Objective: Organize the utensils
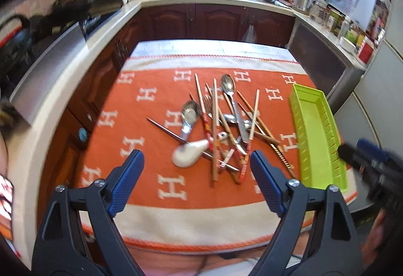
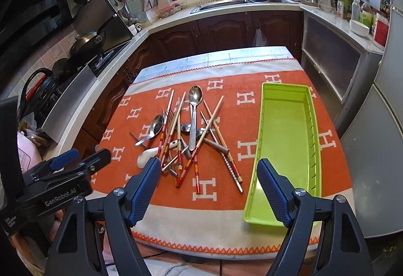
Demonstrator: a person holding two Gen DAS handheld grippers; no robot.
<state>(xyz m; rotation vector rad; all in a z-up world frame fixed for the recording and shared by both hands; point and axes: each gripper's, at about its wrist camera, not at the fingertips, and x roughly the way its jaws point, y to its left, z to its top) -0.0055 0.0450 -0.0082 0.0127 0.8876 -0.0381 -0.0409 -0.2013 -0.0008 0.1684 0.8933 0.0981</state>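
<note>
A pile of utensils (image 1: 221, 125) lies mid-table on the orange cloth: several wooden chopsticks (image 2: 209, 122), metal spoons (image 2: 195, 100), a fork and a white ceramic spoon (image 1: 189, 152). An empty green tray (image 2: 287, 140) lies to the right of the pile; it also shows in the left wrist view (image 1: 314, 130). My left gripper (image 1: 197, 162) is open and empty, above the near side of the pile. My right gripper (image 2: 209, 172) is open and empty, above the table's front between pile and tray. The right gripper shows blurred at the right of the left wrist view (image 1: 365, 155), the left gripper at the left of the right wrist view (image 2: 83, 160).
The table (image 2: 252, 54) stands in a kitchen. A counter with a stove and wok (image 2: 85, 42) runs along the left, a sink (image 2: 221, 4) at the back, a counter with jars (image 2: 352, 11) and a fridge (image 2: 382, 125) on the right.
</note>
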